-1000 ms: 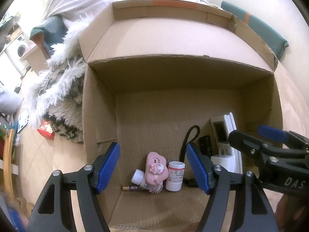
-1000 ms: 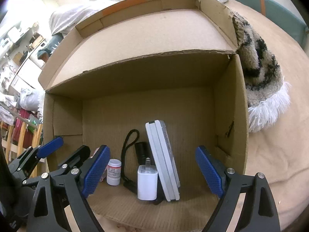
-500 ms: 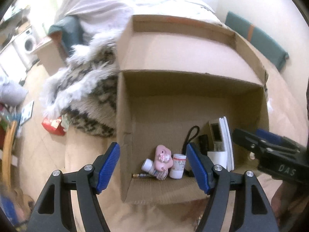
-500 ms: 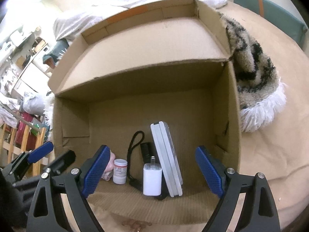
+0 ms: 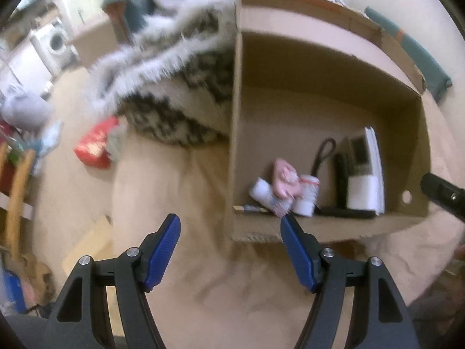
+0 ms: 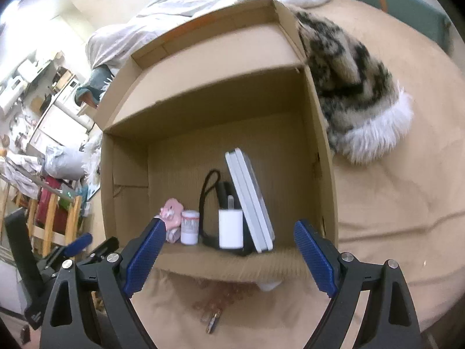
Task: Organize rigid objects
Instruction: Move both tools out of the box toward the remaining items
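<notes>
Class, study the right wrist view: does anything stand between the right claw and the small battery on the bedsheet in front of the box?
Nothing visible does. The battery lies uncovered on the bedsheet, just below the open right claw and outside the cardboard box.

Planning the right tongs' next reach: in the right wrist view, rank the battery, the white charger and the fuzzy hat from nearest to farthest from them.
1. Battery: on the bedding just ahead of the right tongs, outside the box.
2. White charger: inside the box, standing at its front.
3. Fuzzy hat: beyond the box, to the right.
</notes>
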